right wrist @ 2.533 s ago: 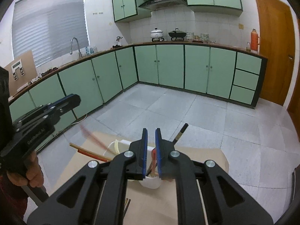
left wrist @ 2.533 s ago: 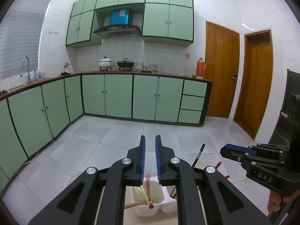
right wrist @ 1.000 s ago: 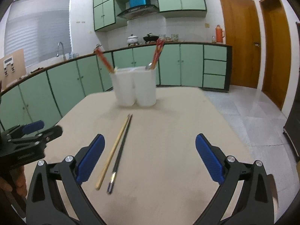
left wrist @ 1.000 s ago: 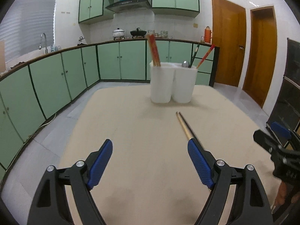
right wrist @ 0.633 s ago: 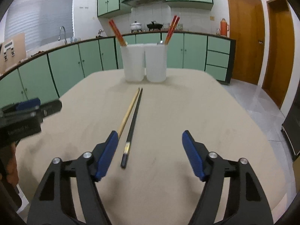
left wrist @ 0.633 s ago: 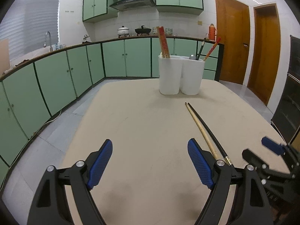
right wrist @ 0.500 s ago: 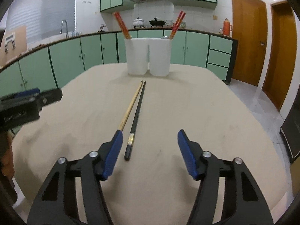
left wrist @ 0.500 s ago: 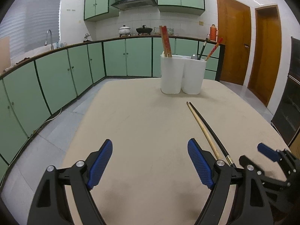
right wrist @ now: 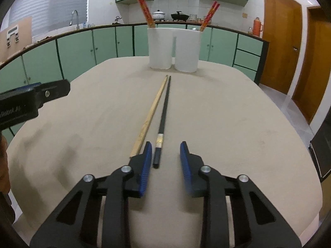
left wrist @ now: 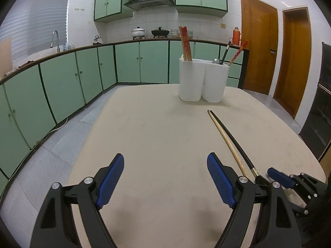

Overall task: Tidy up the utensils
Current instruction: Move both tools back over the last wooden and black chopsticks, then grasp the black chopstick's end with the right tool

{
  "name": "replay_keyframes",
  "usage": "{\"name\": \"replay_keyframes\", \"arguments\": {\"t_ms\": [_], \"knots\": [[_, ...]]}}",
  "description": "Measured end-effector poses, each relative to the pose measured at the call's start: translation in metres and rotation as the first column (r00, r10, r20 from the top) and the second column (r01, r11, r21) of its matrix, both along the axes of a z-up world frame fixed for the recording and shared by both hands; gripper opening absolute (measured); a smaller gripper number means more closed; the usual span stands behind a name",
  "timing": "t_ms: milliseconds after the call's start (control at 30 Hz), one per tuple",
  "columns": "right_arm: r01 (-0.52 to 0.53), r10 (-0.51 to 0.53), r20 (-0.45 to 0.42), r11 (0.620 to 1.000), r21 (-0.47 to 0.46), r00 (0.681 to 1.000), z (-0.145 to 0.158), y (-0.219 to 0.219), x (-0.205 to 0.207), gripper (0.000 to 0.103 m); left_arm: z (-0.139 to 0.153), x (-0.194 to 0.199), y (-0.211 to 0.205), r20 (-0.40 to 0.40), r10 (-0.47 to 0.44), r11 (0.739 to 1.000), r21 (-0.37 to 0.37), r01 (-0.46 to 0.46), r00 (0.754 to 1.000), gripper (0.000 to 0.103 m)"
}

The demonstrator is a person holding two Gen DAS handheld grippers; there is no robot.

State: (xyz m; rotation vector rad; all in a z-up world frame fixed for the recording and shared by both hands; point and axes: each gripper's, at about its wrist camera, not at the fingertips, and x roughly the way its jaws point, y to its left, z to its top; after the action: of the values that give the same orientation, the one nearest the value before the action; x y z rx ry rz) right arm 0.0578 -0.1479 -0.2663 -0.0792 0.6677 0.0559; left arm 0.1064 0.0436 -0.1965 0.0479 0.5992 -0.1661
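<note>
Two chopsticks lie side by side on the beige table [right wrist: 227, 113], a black chopstick [right wrist: 164, 111] and a wooden chopstick [right wrist: 151, 111]. My right gripper [right wrist: 165, 144] is low over the table and its jaws are closing. The black chopstick's near end lies between the pads, untouched. The wooden one stays just outside the left pad. At the far end stands a white two-cup holder [right wrist: 161, 49] with red chopsticks [right wrist: 145, 10] in it. My left gripper [left wrist: 165, 177] hovers open over bare table, left of the chopsticks [left wrist: 225, 140].
Green cabinets [left wrist: 62, 86] line the kitchen's left and back walls. Wooden doors [left wrist: 256, 51] and a dark cabinet [left wrist: 318, 124] stand on the right. The table's rounded edge drops to a tiled floor [left wrist: 62, 140] on the left. A hand [right wrist: 4, 165] shows at the left edge.
Both grippers came down from high above the holder to the table and opened. Over the last second the right one moved forward onto the black chopstick's end, its jaws narrowing. The left barely moved.
</note>
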Motion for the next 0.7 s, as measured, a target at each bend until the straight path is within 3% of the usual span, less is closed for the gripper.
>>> {"name": "replay_keyframes", "arguments": {"t_ms": [200, 500, 700], "knots": [[-0.02, 0.02, 0.001, 1.0, -0.004, 1.0, -0.002, 0.003, -0.001, 0.007, 0.0, -0.001, -0.002, -0.004, 0.003, 1.0, -0.008, -0.003, 1.0, 0.081], [0.009, -0.009, 0.0, 0.999, 0.04, 1.0, 0.002, -0.011, -0.001, 0.006, 0.001, -0.004, -0.02, -0.007, -0.02, 1.0, -0.004, 0.02, 1.0, 0.081], [0.13, -0.13, 0.002, 0.989, 0.07, 0.992, 0.005, -0.049, 0.003, 0.006, -0.001, -0.007, -0.041, -0.021, -0.041, 0.999, -0.018, 0.04, 0.999, 0.081]]}}
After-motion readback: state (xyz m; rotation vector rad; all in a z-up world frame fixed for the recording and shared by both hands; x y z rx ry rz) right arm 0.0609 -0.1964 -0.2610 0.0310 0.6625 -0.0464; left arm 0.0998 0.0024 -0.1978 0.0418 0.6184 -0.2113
